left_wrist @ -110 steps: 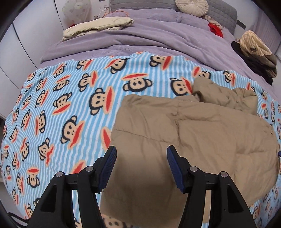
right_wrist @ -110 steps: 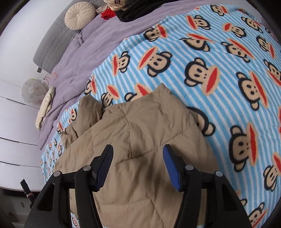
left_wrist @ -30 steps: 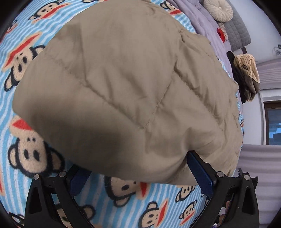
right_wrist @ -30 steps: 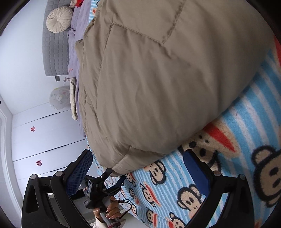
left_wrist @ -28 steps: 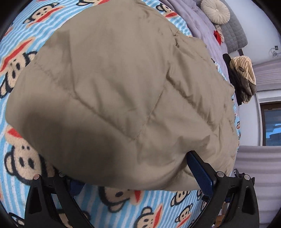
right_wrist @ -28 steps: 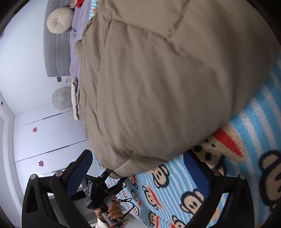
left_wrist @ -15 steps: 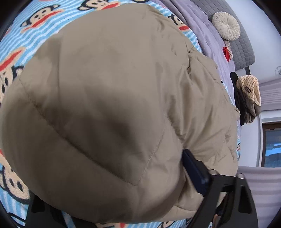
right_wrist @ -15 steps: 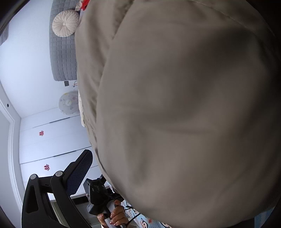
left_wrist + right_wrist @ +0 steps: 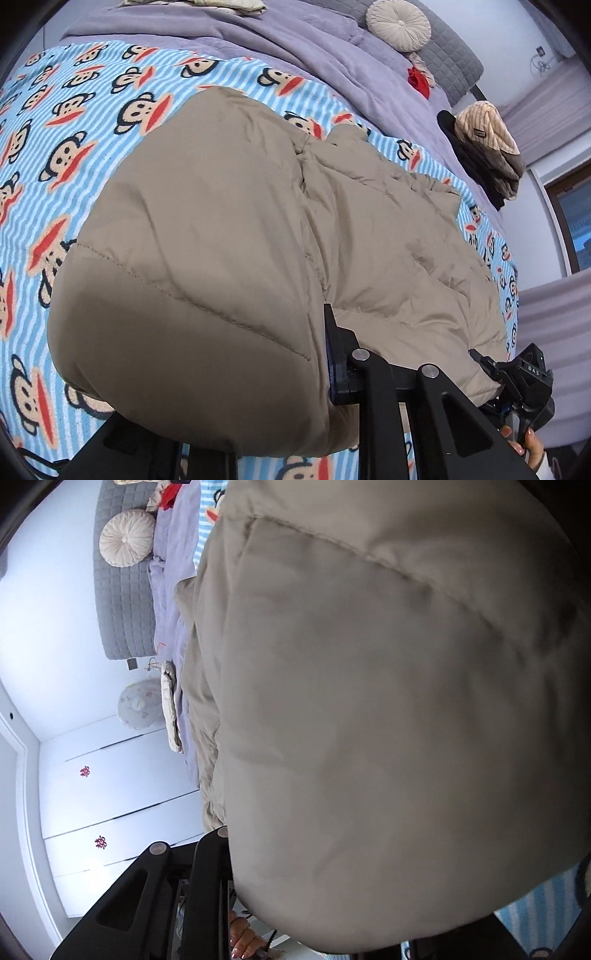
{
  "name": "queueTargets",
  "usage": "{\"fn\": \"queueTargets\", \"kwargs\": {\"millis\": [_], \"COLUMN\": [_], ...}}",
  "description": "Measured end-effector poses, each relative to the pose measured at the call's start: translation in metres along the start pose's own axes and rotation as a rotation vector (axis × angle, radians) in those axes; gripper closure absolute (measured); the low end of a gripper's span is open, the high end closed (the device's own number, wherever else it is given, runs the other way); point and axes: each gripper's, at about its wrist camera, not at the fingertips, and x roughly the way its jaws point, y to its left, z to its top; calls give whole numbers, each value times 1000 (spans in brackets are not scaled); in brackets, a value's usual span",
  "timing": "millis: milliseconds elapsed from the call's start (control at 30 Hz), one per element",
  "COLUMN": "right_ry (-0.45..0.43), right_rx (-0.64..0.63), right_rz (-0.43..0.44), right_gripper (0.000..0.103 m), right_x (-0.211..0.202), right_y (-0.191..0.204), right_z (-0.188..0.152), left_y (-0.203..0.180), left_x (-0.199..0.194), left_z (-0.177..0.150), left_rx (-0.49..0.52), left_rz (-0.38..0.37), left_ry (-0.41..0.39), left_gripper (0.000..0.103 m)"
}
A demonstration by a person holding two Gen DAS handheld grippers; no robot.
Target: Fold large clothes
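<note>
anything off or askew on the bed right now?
Nothing damaged or spilled. The tan puffer jacket lies slightly crooked across the monkey-print blanket, its far end crumpled near the purple duvet. Both sets of jaws are closing with its near hem between them. A loose heap of clothes sits at the bed's edge.

A bed (image 9: 122,122) carries a blue-striped blanket printed with monkey faces, with a lilac duvet (image 9: 258,40) beyond it and a grey quilted headboard (image 9: 454,55) where a round cream cushion (image 9: 399,24) leans. White wardrobe doors (image 9: 110,797) with small red emblems line one pale wall. A dark-framed window (image 9: 572,225) lets in daylight beside lilac curtains (image 9: 546,107).
</note>
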Motion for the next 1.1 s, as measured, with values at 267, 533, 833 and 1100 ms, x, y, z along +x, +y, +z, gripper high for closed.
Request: {"fn": "queueTargets", "kwargs": {"millis": [267, 533, 833, 1100], "right_ry": [104, 182, 346, 308], "right_rx": [-23, 61, -159, -340], "right_rz": [-54, -141, -309, -131], "right_gripper": [78, 67, 32, 32], "right_x": [-32, -46, -54, -84], "right_y": [-24, -82, -41, 10], "right_z": [-42, -80, -110, -123], "left_y": [5, 33, 17, -3], "left_x": [-23, -14, -63, -112], "left_z": [-73, -140, -132, -93], "left_rx": [63, -15, 196, 317], "left_rz": [-11, -6, 6, -21], "left_ry": [145, 295, 363, 279], "left_gripper": [79, 78, 78, 78]}}
